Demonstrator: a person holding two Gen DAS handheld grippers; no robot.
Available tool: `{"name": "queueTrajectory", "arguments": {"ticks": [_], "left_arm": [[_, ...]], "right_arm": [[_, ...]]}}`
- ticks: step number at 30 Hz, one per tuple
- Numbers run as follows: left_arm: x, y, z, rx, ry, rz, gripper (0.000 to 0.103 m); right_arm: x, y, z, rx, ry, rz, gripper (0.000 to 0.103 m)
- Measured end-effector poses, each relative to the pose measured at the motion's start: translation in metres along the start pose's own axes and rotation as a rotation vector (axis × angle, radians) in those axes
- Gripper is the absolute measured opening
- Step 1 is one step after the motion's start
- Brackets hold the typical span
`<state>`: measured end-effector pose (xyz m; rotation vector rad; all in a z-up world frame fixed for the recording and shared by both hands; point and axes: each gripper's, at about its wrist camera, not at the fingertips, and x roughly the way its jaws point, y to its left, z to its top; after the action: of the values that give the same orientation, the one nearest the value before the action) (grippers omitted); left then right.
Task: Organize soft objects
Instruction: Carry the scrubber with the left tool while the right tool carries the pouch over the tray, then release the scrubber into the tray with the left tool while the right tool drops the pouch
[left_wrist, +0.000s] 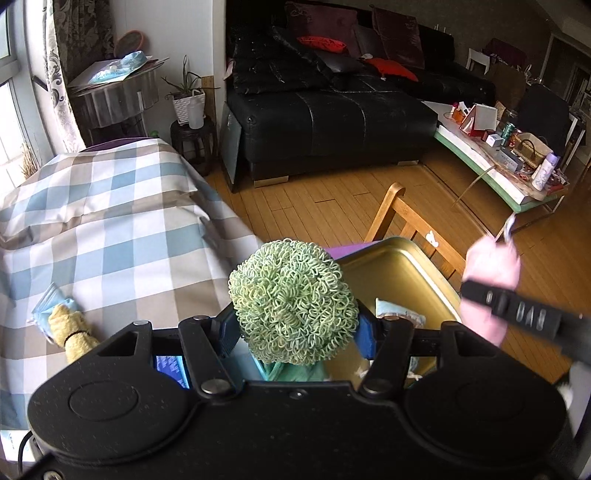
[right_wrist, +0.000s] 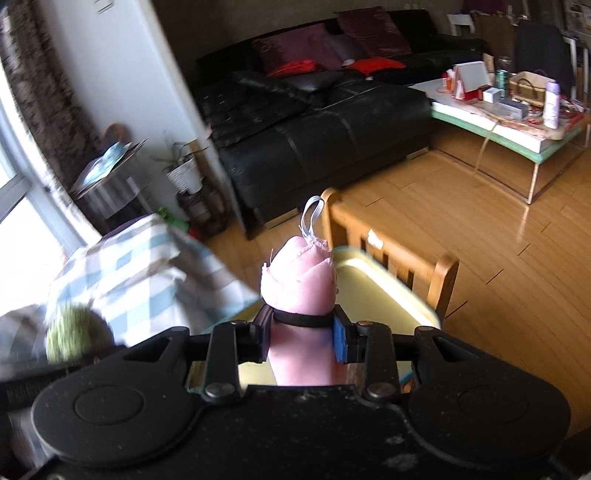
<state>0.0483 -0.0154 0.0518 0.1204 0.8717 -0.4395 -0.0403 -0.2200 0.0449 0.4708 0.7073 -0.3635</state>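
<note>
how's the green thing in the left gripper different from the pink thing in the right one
The green scrubber is a round ball of curly loops; the pink cloth roll is smooth fabric rolled into a cylinder. The pink cloth roll has a black band around it and a white loop on top; the green scrubber has neither. Both are soft, each clamped in a gripper above the gold tray.

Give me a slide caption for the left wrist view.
Left gripper holds a green scrubber beside a gold tray.

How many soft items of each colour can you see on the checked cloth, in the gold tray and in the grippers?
Green: 1, looped ball in left gripper
Pink: 1, rolled cloth in right gripper
Yellow: 1, rolled cloth
Light blue: 1, piece in gold tray
Total: 4
</note>
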Motion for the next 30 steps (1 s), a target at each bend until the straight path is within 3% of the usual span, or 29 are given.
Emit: {"name": "queueTrajectory", "arguments": {"ticks": [4, 7, 11, 16, 23, 30], "left_arm": [[0.012, -0.01, 0.006, -0.005, 0.007, 0.01, 0.057], [0.022, -0.015, 0.007, -0.003, 0.021, 0.023, 0.057], [0.041, -0.019, 0.004, -0.008, 0.065, 0.012, 0.058], [0.065, -0.027, -0.001, -0.014, 0.12, 0.003, 0.058], [0.085, -0.034, -0.005, -0.002, 0.148, 0.004, 0.06], [0.091, -0.035, -0.004, -0.009, 0.142, 0.006, 0.068]], "right_arm": [[0.011, -0.004, 0.024, 0.077, -0.015, 0.008, 0.032], [0.021, -0.012, 0.024, 0.116, -0.03, 0.017, 0.032], [0.042, -0.029, 0.014, 0.173, 0.074, -0.063, 0.032], [0.042, -0.033, 0.016, 0.153, 0.057, -0.139, 0.032], [0.055, -0.03, 0.018, 0.16, 0.082, -0.136, 0.033], [0.059, -0.031, 0.023, 0.164, 0.102, -0.148, 0.048]]}}
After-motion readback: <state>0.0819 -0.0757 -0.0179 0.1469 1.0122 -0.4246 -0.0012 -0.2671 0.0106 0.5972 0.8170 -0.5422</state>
